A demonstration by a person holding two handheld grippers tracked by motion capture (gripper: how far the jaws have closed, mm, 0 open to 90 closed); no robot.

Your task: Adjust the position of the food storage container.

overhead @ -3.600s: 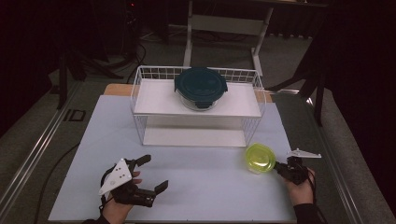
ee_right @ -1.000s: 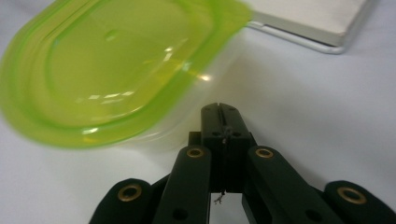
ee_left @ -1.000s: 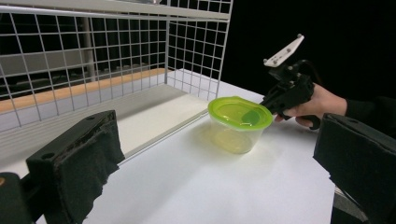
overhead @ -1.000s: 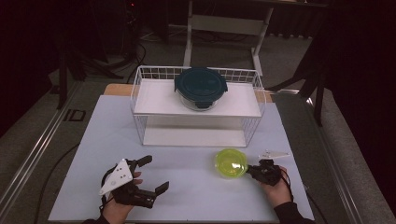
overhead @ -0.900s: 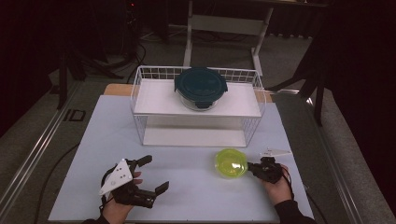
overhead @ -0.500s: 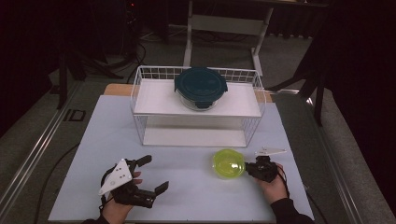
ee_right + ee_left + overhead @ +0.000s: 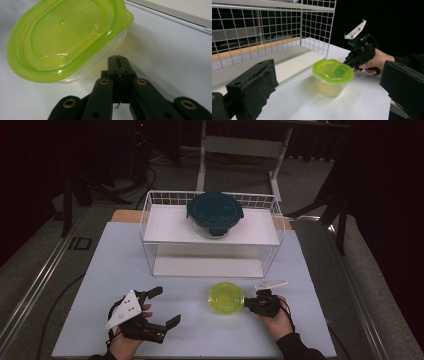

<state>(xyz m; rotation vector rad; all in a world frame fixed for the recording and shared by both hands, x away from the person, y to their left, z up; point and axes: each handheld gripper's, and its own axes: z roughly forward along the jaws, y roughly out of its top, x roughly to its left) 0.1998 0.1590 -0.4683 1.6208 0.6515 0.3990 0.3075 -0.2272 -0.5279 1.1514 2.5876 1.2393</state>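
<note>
The left gripper [image 7: 161, 307], held in the person's left hand [image 7: 127, 340] at the near left of the white table top [image 7: 110, 270], has its two black jaws spread wide with nothing between them; in the left gripper view the padded jaws frame the scene from both bottom corners. Ahead of it and to its right stands the small clear plastic tub with a lime-green snap-on lid [image 7: 226, 297], upright on the table top, well apart from the left gripper. Beyond the tub, farther from both grippers, stands the white wire rack with a white shelf board [image 7: 165, 222]; on that shelf sits a round glass container with a dark teal lid [image 7: 215, 212]. Immediately right of the tub is the right gripper [image 7: 248, 302], held in the person's right hand [image 7: 277, 320], with its jaws closed flat together and nothing between them. In the right gripper view [image 7: 117, 60] the closed jaw tips lie just under the overhanging rim of the green lid, at the clear wall of the tub [image 7: 67, 40]; actual contact cannot be confirmed. The grey three-cornered plate [image 7: 270, 284] sits on top of the right gripper
</note>
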